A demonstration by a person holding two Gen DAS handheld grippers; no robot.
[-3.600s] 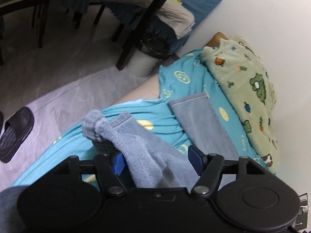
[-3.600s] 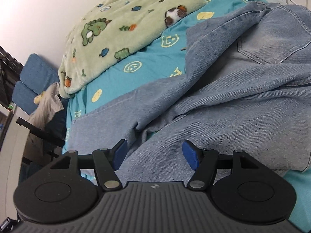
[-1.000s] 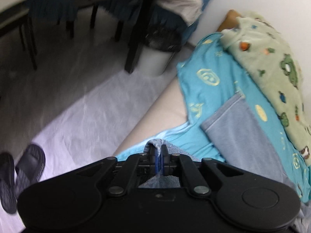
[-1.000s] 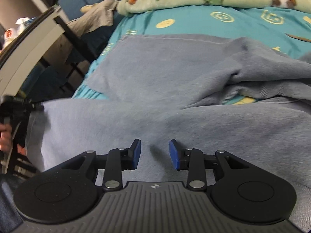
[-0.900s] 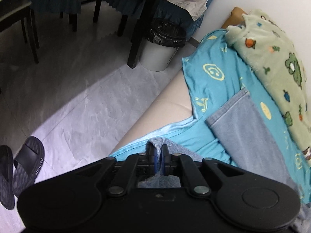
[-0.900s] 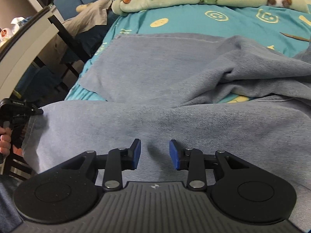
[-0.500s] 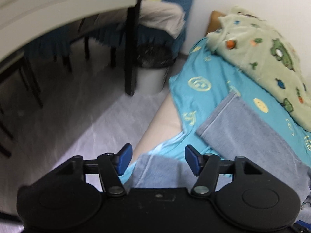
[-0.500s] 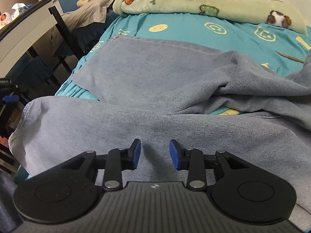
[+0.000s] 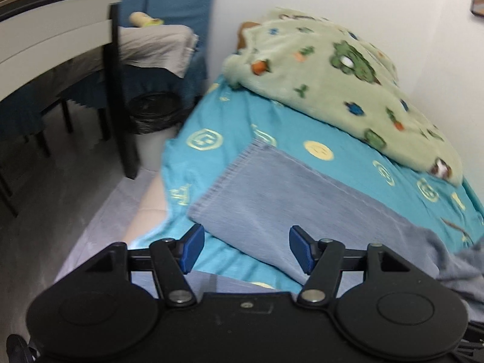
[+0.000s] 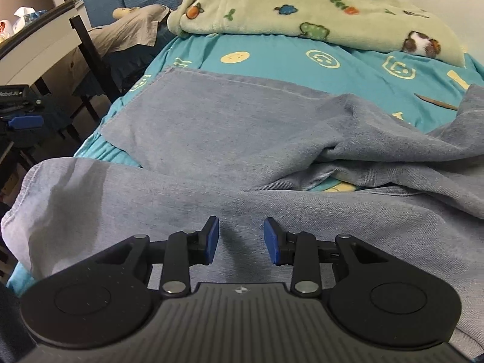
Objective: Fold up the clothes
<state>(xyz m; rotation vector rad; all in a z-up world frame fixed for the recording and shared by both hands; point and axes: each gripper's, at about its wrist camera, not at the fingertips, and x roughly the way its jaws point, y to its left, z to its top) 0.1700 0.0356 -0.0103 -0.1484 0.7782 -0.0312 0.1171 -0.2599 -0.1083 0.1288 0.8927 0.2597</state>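
The jeans (image 10: 242, 139) lie spread on the turquoise bed sheet (image 10: 357, 60), their two legs running side by side across the bed with a strip of sheet showing between them; the far leg lies flat with its hem toward the bed's edge, while the near leg's hem end (image 10: 39, 193) droops rumpled over that edge. Beyond the jeans, a green cartoon-print blanket (image 10: 302, 6) is heaped on the sheet against the white wall (image 9: 348, 6). The right gripper (image 10: 241, 237) sits low over the near leg, its blue pads partly spread with denim between them; whether they press the cloth cannot be told. The left gripper (image 9: 245, 249) hovers off the jeans above the far leg's hem, jaws spread with nothing between them. Past the bed's edge stand a black-lined bin (image 9: 154, 112) and a dark-legged table (image 9: 60, 42).
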